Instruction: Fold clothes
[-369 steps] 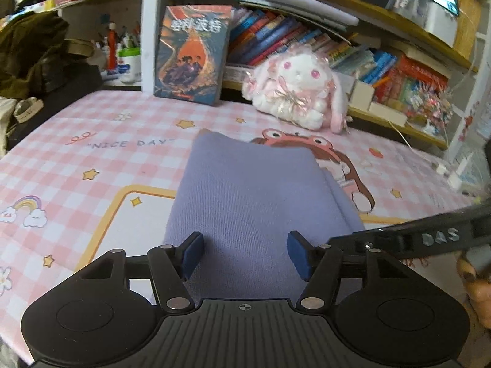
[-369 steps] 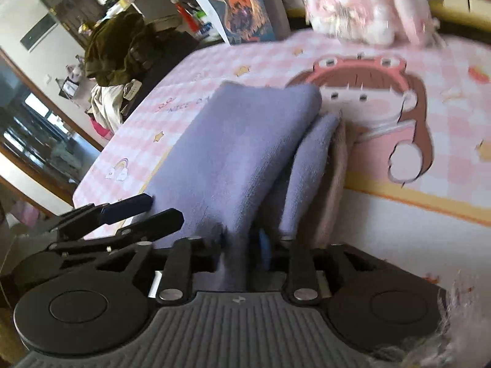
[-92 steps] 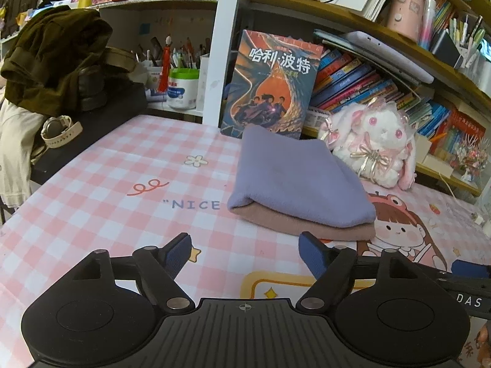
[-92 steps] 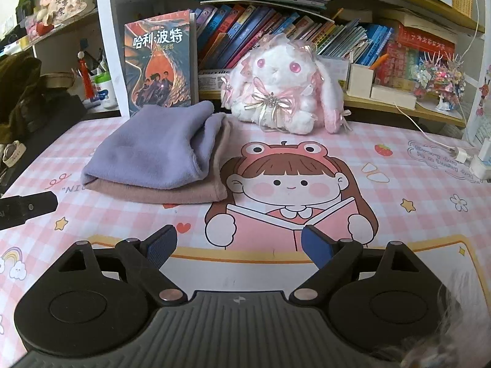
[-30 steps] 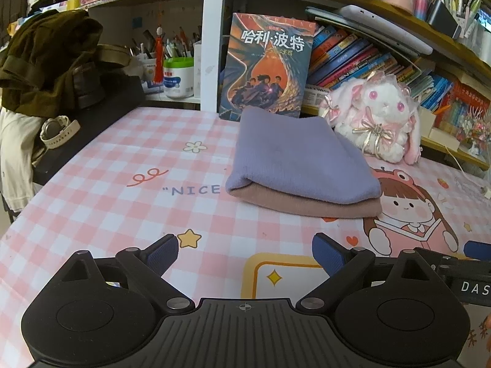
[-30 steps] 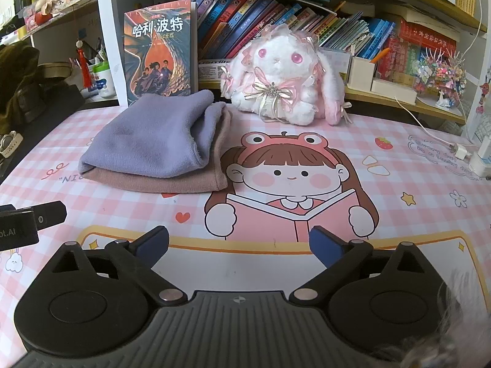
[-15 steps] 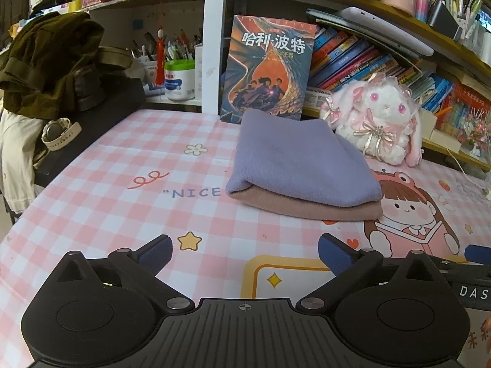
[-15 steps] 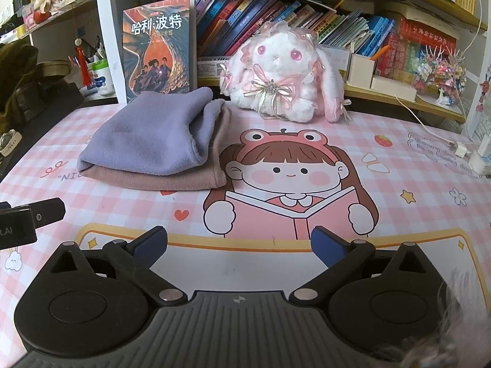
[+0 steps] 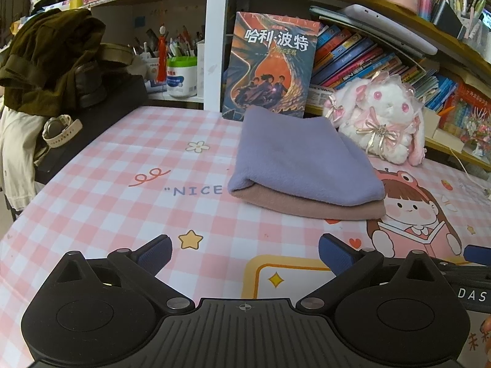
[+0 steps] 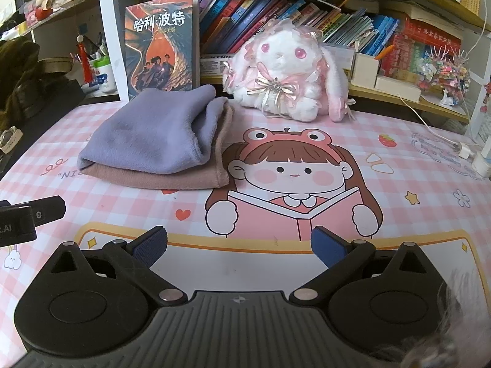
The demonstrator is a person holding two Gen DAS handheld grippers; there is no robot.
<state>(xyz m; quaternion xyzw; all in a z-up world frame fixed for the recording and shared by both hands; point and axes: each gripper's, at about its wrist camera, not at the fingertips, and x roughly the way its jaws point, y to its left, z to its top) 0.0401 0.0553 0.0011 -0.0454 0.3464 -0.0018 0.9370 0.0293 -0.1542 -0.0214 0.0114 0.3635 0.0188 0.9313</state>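
A folded purple cloth (image 9: 294, 159) lies on top of a folded brown-pink cloth (image 9: 310, 207), stacked at the back of the pink checked table mat (image 9: 122, 190). The stack also shows in the right wrist view, purple cloth (image 10: 153, 135) over brown cloth (image 10: 172, 178). My left gripper (image 9: 244, 253) is open and empty, well in front of the stack. My right gripper (image 10: 239, 247) is open and empty, over the cartoon girl print (image 10: 291, 184), to the right of the stack.
A standing book (image 9: 271, 64) and a white plush rabbit (image 9: 383, 122) stand just behind the stack against bookshelves. Dark clothes (image 9: 46, 61) and a watch (image 9: 59, 130) lie at the left edge. A charger and cable (image 10: 466, 153) lie at far right.
Over the last second both grippers have drawn back slightly from the stack and opened a little wider. The folded stack has not moved.
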